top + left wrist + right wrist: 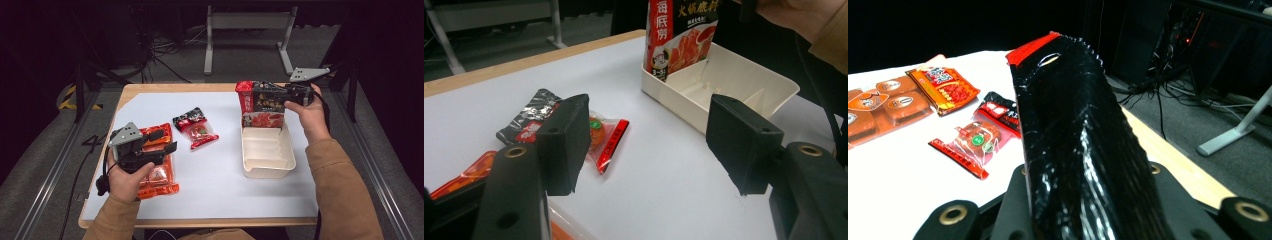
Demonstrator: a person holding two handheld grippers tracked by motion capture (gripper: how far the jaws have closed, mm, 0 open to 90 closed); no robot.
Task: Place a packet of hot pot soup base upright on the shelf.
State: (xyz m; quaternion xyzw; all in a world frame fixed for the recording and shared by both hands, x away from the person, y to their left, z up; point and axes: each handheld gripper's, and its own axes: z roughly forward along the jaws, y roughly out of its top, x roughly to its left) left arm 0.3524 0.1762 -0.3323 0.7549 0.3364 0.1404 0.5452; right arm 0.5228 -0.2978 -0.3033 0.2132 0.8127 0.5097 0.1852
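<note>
A tall black and red pouch stands upright with its bottom in the far end of a cream tray. My right gripper is shut on the pouch's upper right side. In the right gripper view the pouch rises between the jaws. My left gripper hovers open over a large orange packet at the table's left. In the left gripper view its jaws stand wide apart with nothing between them, facing the tray and the pouch. A small red and clear packet lies mid-table.
A white sheet covers the wooden table. The tray has dividers inside. Beyond the table's far edge a grey metal frame and cables sit on the floor. Bare sheet lies between the small packet and the tray.
</note>
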